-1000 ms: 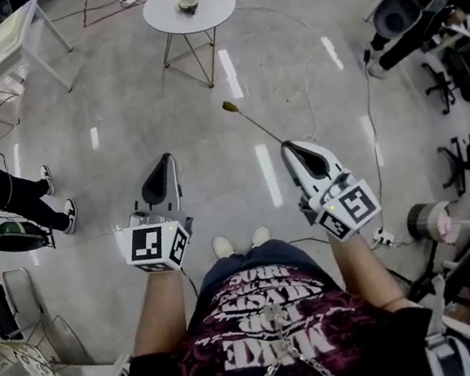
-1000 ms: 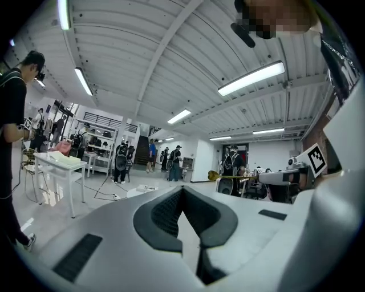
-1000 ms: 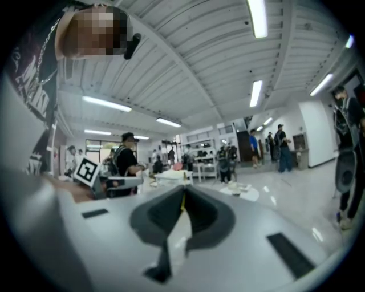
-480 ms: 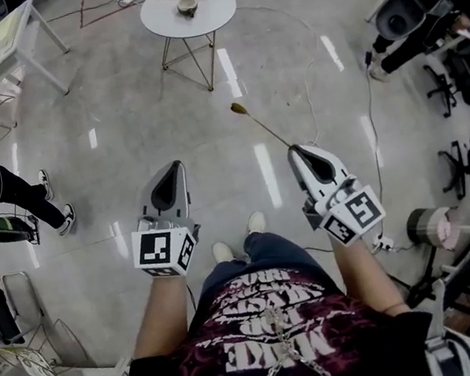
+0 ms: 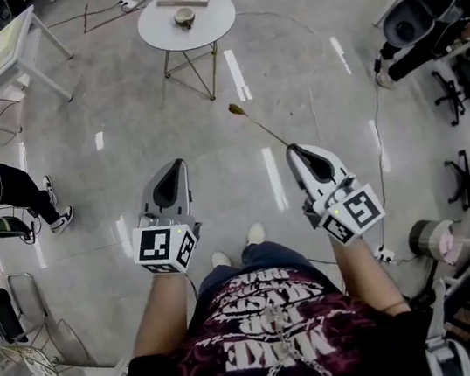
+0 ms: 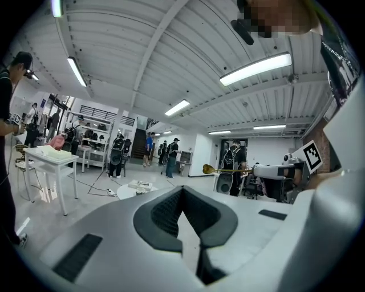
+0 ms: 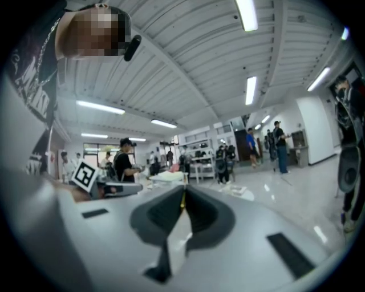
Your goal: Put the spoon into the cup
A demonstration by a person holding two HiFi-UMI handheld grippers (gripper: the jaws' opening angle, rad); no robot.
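Head view: the right tongs [image 5: 296, 150] pinch the spoon [image 5: 257, 125] by its handle end, its bowl toward the cup [image 5: 184, 17] on the round counter [image 5: 214, 28], well apart. Left gripper view: the left tongs [image 6: 182, 193] are closed on nothing. Right gripper view: jaws narrow, clamping the thin handle.

Glossy grey floor [image 5: 120, 130]; round white side table [image 5: 214, 23]; ceiling strip lights [image 6: 255, 68].
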